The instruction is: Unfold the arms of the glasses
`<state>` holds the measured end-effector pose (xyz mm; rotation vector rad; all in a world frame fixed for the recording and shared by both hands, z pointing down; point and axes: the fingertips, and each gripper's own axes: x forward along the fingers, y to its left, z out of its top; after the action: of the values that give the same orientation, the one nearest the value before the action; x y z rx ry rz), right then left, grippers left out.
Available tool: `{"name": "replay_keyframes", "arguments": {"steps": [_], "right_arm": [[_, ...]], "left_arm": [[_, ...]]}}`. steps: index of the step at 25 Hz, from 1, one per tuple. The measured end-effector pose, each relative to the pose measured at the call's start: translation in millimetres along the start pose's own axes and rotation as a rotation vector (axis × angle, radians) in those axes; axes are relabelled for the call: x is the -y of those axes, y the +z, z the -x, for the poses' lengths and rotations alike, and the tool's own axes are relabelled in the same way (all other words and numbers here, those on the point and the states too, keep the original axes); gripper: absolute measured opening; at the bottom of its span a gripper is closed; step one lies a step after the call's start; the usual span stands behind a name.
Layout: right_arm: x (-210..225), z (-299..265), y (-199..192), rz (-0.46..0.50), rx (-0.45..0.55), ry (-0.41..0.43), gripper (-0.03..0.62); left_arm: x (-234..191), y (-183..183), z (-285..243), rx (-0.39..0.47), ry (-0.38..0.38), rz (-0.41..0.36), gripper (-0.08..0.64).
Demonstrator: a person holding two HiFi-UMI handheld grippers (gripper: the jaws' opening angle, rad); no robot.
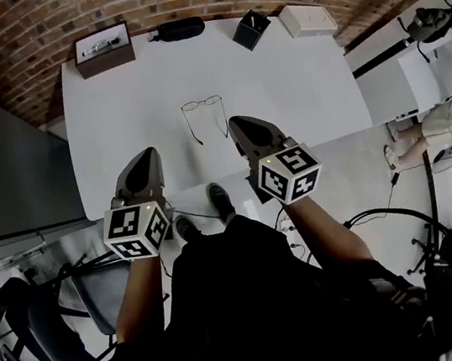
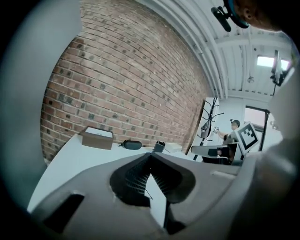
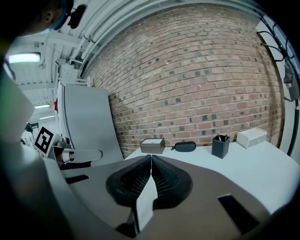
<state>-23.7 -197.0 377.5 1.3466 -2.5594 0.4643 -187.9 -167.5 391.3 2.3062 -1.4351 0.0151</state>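
A thin wire-framed pair of glasses lies on the white table, lenses toward the far side, both arms spread out toward me. My left gripper hovers near the table's front edge, left of and below the glasses, jaws closed together with nothing in them. My right gripper hangs just right of the right arm's tip, apart from it, also shut and empty. In the left gripper view the left gripper has its ribbed pads meeting. The right gripper view shows the same of the right gripper.
Along the table's far edge stand a brown box, a black glasses case, a black pen holder and a white box. A brick wall runs behind them. A dark chair stands at my left, and a person is off to the right.
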Motion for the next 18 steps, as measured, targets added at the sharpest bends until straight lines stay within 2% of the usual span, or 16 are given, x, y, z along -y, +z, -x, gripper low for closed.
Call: {"name": "replay_keyframes", "arguments": {"steps": [4,7,11,14,18], "right_arm": [[-23,15,16,0.002,0.059,0.03,0.009],[-31,24,25,0.03,0.085,0.007,0.009],[-36,31,31,0.062,0.09,0.021,0.009],[-33,34,32,0.064,0.086,0.029,0.009],[-20,40,37,0.063,0.081,0.018,0.009]], "left_arm": [[9,19,20,0.033,-0.036,-0.036,0.011],[15,24,26,0.042,-0.047,-0.071,0.011],[18,26,29,0.042,-0.024,-0.079,0.011],[19,27,29,0.027,0.031,-0.129,0.009],[30,37,30,0.054,0.046,-0.104,0.009]]}}
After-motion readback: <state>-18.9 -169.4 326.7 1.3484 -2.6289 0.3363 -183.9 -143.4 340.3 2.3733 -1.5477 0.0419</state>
